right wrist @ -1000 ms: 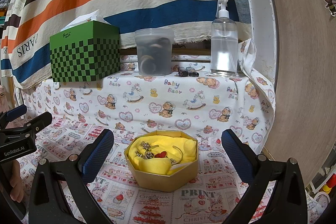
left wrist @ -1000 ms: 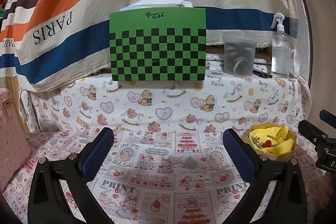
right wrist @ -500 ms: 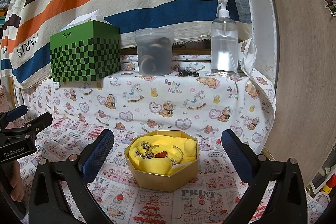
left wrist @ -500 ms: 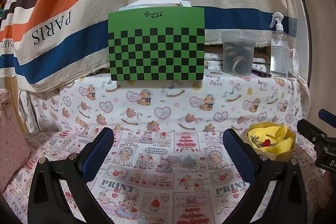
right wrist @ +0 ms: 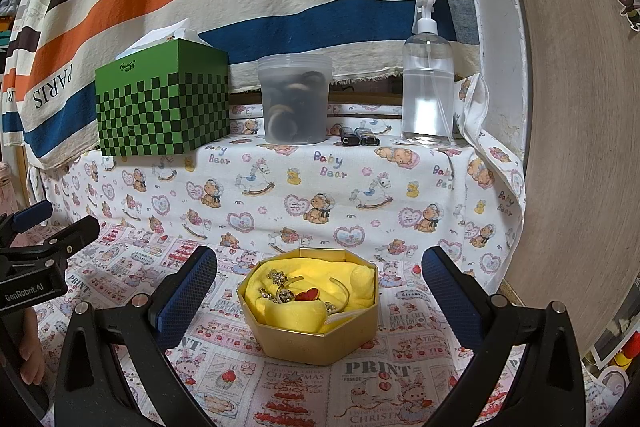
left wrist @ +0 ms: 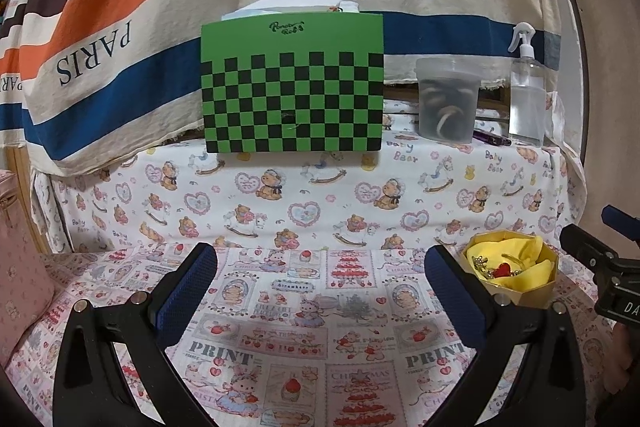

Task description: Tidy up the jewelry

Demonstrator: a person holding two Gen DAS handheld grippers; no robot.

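I hold the right gripper spread wide around the gold box on the counter; the left gripper is spread too, empty. The jewelry on yellow cloth looks light, small, slippery — I judge the red heart the easiest pinch.

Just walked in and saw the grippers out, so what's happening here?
A person holds two grippers over the printed cloth. The right gripper is open, with the gold octagonal box of jewelry ahead between its fingers. The left gripper is open over bare cloth. Nothing is grasped yet.
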